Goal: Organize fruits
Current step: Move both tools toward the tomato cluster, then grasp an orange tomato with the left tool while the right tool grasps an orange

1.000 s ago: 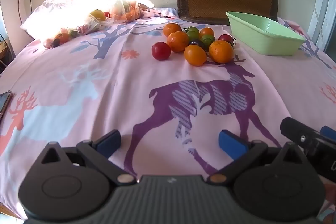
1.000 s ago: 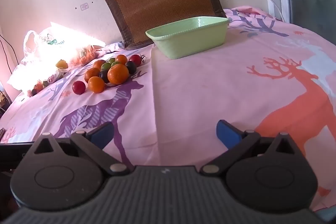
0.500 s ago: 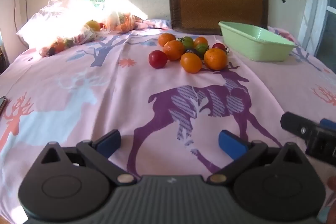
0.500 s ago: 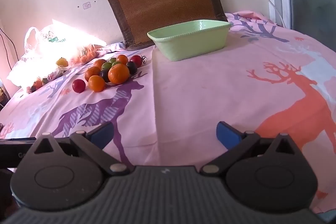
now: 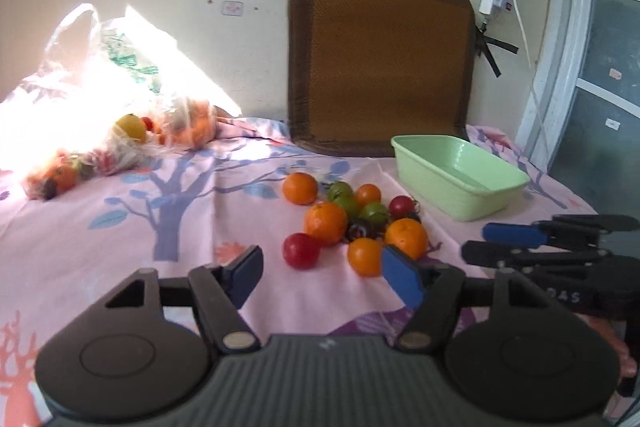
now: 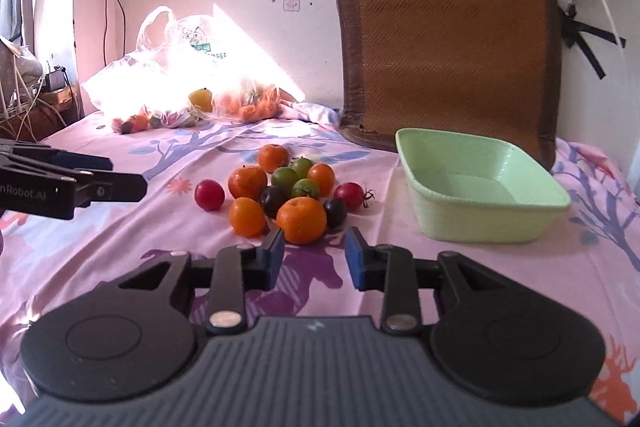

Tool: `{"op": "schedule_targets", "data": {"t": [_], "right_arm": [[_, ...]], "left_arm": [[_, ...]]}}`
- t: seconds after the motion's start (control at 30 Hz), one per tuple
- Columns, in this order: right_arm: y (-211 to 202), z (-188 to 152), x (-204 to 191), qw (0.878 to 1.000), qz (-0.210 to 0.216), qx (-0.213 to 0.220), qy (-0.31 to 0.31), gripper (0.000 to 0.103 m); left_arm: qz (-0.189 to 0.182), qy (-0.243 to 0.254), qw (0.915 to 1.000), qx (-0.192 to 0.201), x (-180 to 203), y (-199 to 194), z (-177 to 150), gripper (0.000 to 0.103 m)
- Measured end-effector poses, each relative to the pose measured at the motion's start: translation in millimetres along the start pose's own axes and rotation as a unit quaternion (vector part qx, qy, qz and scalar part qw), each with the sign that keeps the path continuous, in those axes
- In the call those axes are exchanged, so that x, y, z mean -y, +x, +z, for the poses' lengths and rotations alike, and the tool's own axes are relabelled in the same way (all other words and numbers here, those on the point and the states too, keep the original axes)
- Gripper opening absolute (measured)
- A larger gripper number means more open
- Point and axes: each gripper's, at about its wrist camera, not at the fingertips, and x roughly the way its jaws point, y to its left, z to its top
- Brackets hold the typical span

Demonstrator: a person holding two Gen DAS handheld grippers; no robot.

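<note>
The fruits (image 6: 286, 193) lay heaped on the pink cloth (image 6: 460, 267) just beside the empty green tub (image 6: 480, 187), apparently their destination; the left gripper (image 5: 322, 273) and right gripper (image 6: 314, 251) had just been narrowing, both still parted with nothing between them, probably sizing for a pick.

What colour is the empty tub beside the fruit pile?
Pale green tub, clearest in the right wrist view.

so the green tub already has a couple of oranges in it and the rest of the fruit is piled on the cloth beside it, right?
Not quite: the green tub holds nothing, as the right wrist view shows. All the loose fruit is piled on the cloth beside it.
</note>
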Motion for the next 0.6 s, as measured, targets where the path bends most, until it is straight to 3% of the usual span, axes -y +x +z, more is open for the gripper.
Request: {"op": "schedule_targets", "data": {"t": [0.13, 0.23, 0.43, 0.6], "right_arm": [[22.7, 6.0, 4.1, 0.999, 0.025, -0.018, 0.019, 0.037], [33.7, 9.2, 10.4, 0.998, 0.042, -0.028, 0.036, 0.037], [43.8, 13.6, 24.5, 0.994, 0.073, -0.042, 0.075, 0.042], [39.1, 15.5, 25.7, 0.990, 0.101, -0.034, 0.091, 0.042]], "left_arm": [[-0.043, 0.045, 0.9980, -0.011, 20.4, 33.1, -4.0, 0.056], [-0.037, 0.065, 0.9969, -0.026, 28.0, 53.1, -7.0, 0.055], [-0.043, 0.047, 0.9972, -0.039, 18.2, 63.8, -7.8, 0.054], [-0.055, 0.060, 0.9962, -0.031, 20.3, 60.3, -8.7, 0.051]]}}
